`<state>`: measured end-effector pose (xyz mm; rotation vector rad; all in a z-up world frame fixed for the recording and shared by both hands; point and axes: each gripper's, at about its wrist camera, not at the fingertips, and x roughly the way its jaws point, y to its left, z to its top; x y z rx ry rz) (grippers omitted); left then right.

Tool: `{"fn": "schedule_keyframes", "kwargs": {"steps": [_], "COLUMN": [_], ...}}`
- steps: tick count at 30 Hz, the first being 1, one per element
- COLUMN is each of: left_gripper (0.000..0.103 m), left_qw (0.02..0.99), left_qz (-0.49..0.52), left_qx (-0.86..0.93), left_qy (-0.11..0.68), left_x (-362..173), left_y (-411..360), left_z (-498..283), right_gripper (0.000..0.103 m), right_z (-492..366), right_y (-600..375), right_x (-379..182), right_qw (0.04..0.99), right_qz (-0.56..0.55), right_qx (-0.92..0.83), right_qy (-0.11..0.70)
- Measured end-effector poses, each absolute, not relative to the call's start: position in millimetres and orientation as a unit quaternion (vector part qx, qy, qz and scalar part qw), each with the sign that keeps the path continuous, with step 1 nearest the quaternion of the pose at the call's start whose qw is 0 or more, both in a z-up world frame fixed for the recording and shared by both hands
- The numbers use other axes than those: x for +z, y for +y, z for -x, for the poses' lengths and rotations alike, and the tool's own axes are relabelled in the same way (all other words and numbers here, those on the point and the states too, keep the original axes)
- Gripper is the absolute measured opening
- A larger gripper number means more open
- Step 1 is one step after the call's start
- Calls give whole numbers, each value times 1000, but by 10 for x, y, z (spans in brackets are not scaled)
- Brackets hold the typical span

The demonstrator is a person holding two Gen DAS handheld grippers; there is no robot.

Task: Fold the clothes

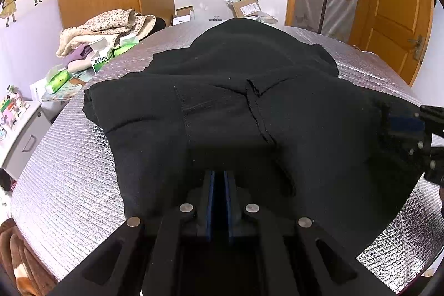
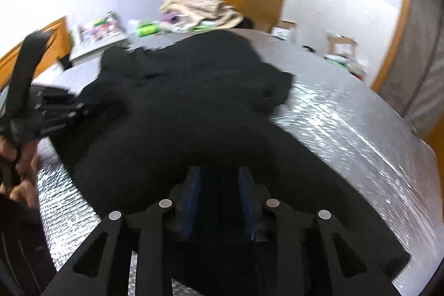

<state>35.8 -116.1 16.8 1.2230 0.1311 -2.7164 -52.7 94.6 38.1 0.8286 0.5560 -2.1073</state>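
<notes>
We pinch the black garment's [image 1: 249,113] near hem in narrow left tongs [image 1: 219,185]; half-spread right tongs [image 2: 219,185] must regrip before folding.

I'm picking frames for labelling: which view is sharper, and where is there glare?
Left wrist view: sharp, seams on the black garment readable. Right wrist view: motion-blurred throughout, with bright glare streaks on the silver foil mat; both bend straight edges, fisheye style.

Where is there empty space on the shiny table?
Bare silver table shows left of the black garment, and right of it. It is crowded at the far left edge: tissue boxes and a floral blanket.
</notes>
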Motion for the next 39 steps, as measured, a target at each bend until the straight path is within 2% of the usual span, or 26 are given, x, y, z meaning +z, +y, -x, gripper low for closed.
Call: {"fn": "schedule_keyframes", "kwargs": {"steps": [2,3,11,12,14,21,26,32,36,38,39], "left_gripper": [7,7,7,7,7,7,7,7,7,7,7], "left_qw": [80,80,81,81,78,77,75,77,81,83,83], "left_qz": [-409,-409,-409,-408,-408,-408,-408,-409,-409,-411,-411], "left_qx": [-908,-908,-908,-908,-909,-909,-909,-908,-908,-907,-907], "left_qy": [43,43,40,40,41,40,42,40,34,35,35], "left_x": [168,167,171,171,172,173,172,176,174,177,178], "left_y": [-1161,-1159,-1154,-1155,-1163,-1170,-1170,-1154,-1135,-1130,-1130], "left_z": [-357,-356,-354,-355,-358,-357,-360,-351,-332,-327,-328], "right_gripper": [39,39,39,36,6,4,3,4,10,27,30], "right_z": [478,453,336,360,404,529,805,1103,889,737,670], "right_y": [884,852,642,631,631,859,1348,2204,1997,1676,1547], "right_x": [344,326,169,173,185,472,777,918,911,809,754], "right_qw": [403,407,422,421,411,378,302,196,261,302,317], "right_qz": [-326,-325,-312,-313,-310,-275,-262,-294,-294,-297,-294], "right_qx": [-823,-819,-790,-792,-800,-849,-902,-934,-913,-891,-883], "right_qy": [233,242,316,312,309,247,165,55,114,163,183]}}
